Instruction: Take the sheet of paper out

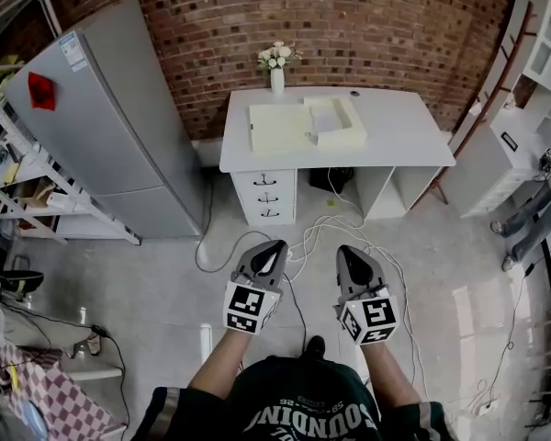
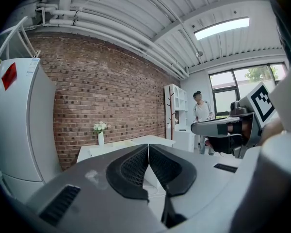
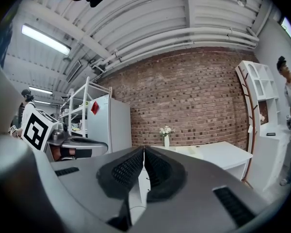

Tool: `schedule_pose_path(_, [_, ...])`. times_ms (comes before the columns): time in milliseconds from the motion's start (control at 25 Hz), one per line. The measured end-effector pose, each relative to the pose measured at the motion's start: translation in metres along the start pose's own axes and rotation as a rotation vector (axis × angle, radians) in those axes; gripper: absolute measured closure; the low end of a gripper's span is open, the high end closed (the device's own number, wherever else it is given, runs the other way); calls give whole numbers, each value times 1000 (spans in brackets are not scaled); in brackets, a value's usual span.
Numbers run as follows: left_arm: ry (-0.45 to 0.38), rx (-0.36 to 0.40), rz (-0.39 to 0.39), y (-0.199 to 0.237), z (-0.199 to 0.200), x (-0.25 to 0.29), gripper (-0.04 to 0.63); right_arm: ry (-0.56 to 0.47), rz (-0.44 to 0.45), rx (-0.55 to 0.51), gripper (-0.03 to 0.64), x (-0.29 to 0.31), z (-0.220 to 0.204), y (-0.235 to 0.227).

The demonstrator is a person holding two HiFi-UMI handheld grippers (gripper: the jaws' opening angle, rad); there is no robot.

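Standing well back from the desk (image 1: 399, 131), the person holds both tools low over the floor, far from anything on the desk. The left tongs (image 1: 273, 249) are closed pad to pad with nothing between them, and the right tongs (image 1: 350, 255) are the same; each gripper view confirms this.

On the desk, toward its back edge, lies a shallow cream box (image 1: 338, 123) with its lid (image 1: 277, 127) flat just beside it. A paler sheet of paper (image 1: 326, 113) appears to lie inside the box, though the detail is too small to confirm. A vase of white flowers (image 1: 276, 70) stands at the desk's rear edge.

Assessment: the task is not yet begun. The sheet should be light, limp and easily creased. Lying flat, it offers little purchase, so a raised corner or free edge is the best hold, pinched lightly while the other tongs steady the box.
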State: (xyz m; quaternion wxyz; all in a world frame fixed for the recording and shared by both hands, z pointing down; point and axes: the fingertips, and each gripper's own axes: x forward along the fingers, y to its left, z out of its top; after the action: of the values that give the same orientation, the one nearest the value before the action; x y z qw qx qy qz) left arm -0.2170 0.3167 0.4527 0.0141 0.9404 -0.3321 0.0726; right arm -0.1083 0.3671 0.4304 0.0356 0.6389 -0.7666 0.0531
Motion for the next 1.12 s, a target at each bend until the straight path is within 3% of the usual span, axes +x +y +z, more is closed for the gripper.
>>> schedule_pose_path(640, [47, 8, 57, -42, 0, 66, 583, 5, 90, 17, 548, 17, -1, -81])
schedule_pose_path(1120, [50, 5, 45, -18, -3, 110, 582, 5, 77, 19, 548, 50, -2, -104])
